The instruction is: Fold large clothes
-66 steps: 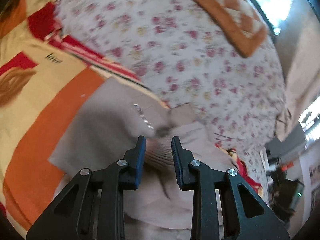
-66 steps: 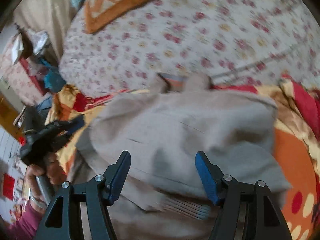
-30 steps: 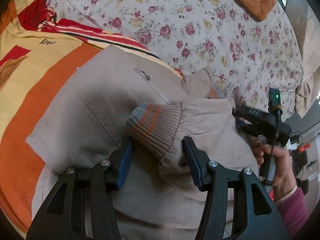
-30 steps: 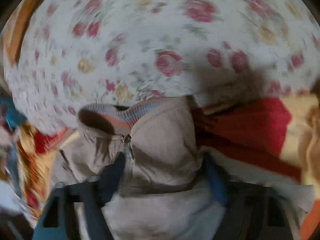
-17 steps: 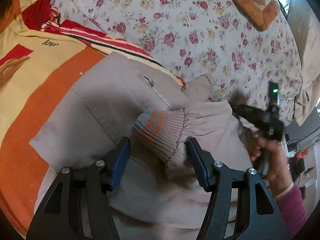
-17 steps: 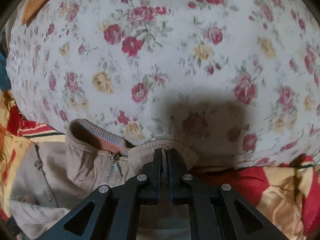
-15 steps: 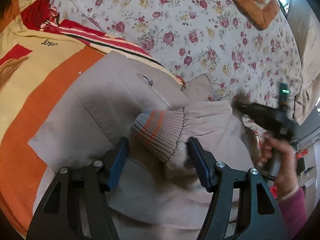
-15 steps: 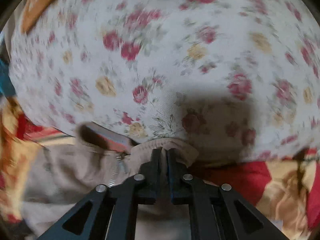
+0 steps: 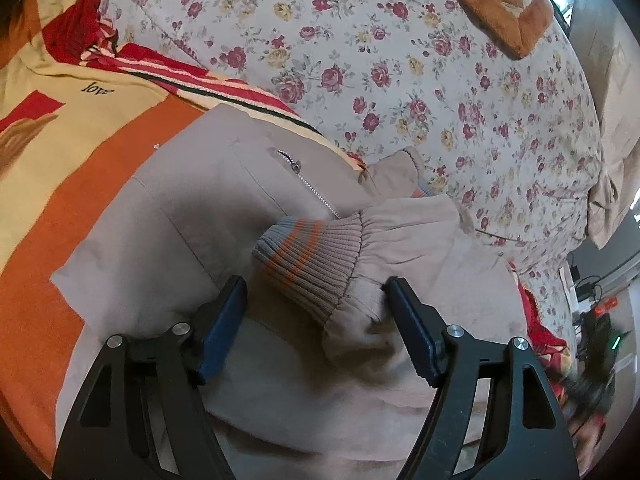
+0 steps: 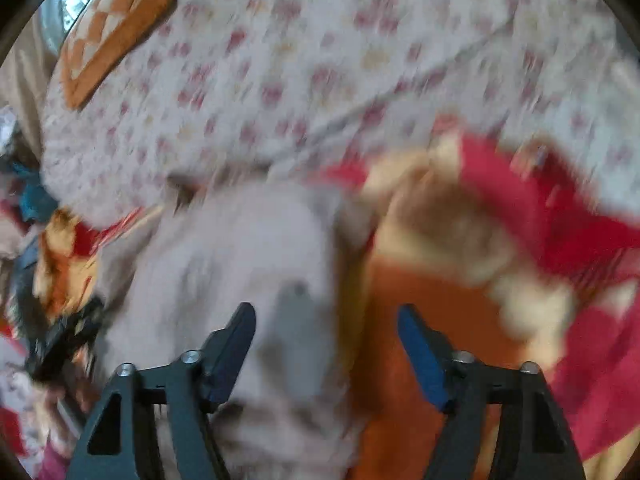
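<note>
Beige cloth makes up the jacket (image 9: 168,216), which lies spread flat on a bed, partly on an orange, yellow and red blanket (image 9: 60,128) and partly reaching toward a flowered sheet (image 9: 400,80). Its zip (image 9: 308,184) runs slantwise across the chest, and the collar (image 9: 400,168) sits at the far end, near the edge of the sheet. One sleeve is folded over the body so that its ribbed cuff (image 9: 312,256), grey with orange stripes, rests on top of the front panel.

The left claw (image 9: 316,300) hangs just over this cuff. Its blue pads (image 9: 224,320) stand apart on either side of the sleeve end, and they are widening; the cuff lies between them but neither pad presses on it.

In the right wrist view everything is smeared by motion. The right claw (image 10: 326,328) is over the side edge of the jacket (image 10: 240,264), where the beige cloth meets the orange part of the blanket (image 10: 400,320). Its jaws are parting, with a clear gap between the blue pads (image 10: 420,352), and nothing is caught in them; cloth only lies below. The flowered sheet (image 10: 320,60) fills the upper part of that view.

An orange and cream checked cushion (image 9: 492,4) lies at the far end of the bed. At the right edge of the left wrist view, the right claw (image 9: 596,360) appears as a dark blur with a small green light.
</note>
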`<state>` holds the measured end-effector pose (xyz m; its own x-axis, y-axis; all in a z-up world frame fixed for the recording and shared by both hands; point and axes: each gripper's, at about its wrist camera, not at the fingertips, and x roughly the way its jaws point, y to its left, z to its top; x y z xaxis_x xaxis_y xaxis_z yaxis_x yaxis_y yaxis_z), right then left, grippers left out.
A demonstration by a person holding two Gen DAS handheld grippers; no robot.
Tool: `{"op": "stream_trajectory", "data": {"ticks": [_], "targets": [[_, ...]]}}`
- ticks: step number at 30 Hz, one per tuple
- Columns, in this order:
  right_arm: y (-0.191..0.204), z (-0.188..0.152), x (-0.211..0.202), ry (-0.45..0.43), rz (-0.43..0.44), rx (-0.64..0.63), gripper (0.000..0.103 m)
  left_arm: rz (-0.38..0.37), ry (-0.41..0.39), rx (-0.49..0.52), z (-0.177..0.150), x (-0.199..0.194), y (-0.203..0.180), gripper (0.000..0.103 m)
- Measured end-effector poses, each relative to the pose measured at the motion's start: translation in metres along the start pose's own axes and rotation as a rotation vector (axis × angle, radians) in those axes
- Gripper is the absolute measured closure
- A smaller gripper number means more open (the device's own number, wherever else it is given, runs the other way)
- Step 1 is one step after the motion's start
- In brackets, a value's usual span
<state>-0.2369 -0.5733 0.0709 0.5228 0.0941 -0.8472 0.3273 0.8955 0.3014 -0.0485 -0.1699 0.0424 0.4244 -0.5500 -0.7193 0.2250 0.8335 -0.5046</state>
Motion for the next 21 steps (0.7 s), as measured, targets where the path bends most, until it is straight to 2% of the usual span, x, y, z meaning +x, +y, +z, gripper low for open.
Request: {"op": "stream_trajectory", "data": {"ticks": [1, 3, 7, 8, 9, 10, 12, 15, 18, 19, 21], "targets": [[0.006, -0.016, 0.009, 0.033, -0.025, -0.05, 0.076, -0.003, 0.001, -0.01, 0.0, -0.001, 0.002, 0.029], [0.009, -0.034, 0.021, 0.071, -0.111, -0.108, 0.076, -0.004, 0.004, -0.026, 0.0, -0.004, 0.006, 0.029], [0.005, -0.034, 0.001, 0.048, -0.065, -0.067, 0.076, -0.012, -0.012, -0.065, 0.003, -0.018, 0.011, 0.029], [0.001, -0.027, -0.011, 0.01, -0.042, -0.028, 0.075, -0.016, -0.022, -0.073, 0.004, -0.021, 0.012, 0.029], [0.003, -0.024, -0.013, -0.013, -0.029, -0.007, 0.067, -0.019, -0.034, -0.079, 0.005, -0.025, 0.012, 0.029], [0.0, -0.016, -0.021, -0.048, -0.009, 0.026, 0.051, -0.021, -0.05, -0.085, 0.006, -0.028, 0.012, 0.029], [0.0, 0.004, -0.025, -0.106, -0.022, 0.07, 0.049, -0.022, -0.082, -0.085, 0.007, -0.034, 0.011, 0.029], [0.016, 0.03, -0.006, -0.113, -0.056, 0.065, 0.049, 0.0, -0.074, -0.066, 0.008, -0.03, 0.009, 0.029], [0.035, 0.048, 0.033, -0.093, -0.086, 0.008, 0.053, 0.069, -0.036, -0.075, 0.007, -0.019, 0.012, 0.029], [0.034, 0.049, 0.045, -0.08, -0.11, 0.009, 0.053, 0.067, -0.034, -0.081, 0.007, -0.017, 0.015, 0.029], [0.021, 0.051, 0.082, -0.001, -0.237, 0.03, 0.053, 0.071, -0.035, -0.078, 0.009, -0.017, 0.016, 0.029]]}}
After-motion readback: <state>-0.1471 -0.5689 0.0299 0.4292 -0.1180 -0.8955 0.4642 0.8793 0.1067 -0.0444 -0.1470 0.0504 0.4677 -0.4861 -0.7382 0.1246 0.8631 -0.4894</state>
